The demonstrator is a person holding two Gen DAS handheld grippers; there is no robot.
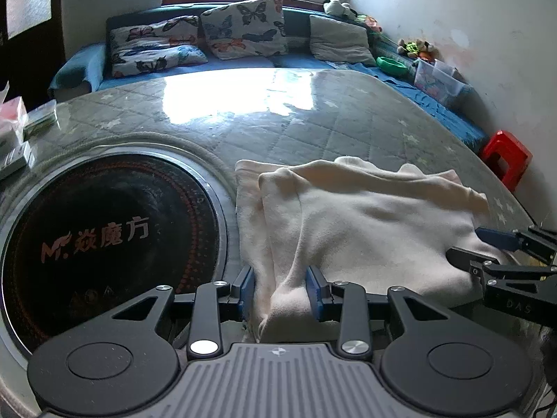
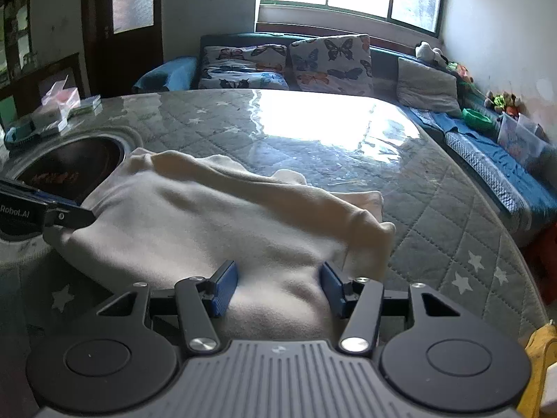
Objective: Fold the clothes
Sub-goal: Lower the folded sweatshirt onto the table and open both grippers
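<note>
Cream cloth [image 1: 365,230] bunches between the left gripper [image 1: 280,291] jaws, which stand apart around its near edge. Right gripper [image 2: 278,287] jaws are apart too, cloth between them. It lies on the quilted surface [image 1: 278,129] beside the round black cooktop [image 1: 104,244]. Close both together, lift evenly, fold away.

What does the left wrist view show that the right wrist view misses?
Only left wrist: the red plastic stool and the printed logo on the round black cooktop, seen whole. Only right wrist: the dark wooden door and a yellow object at the lower right edge. Both: the cream fleece garment on the grey quilted table cover, with fabric between the left gripper fingers and the right gripper fingers.
</note>
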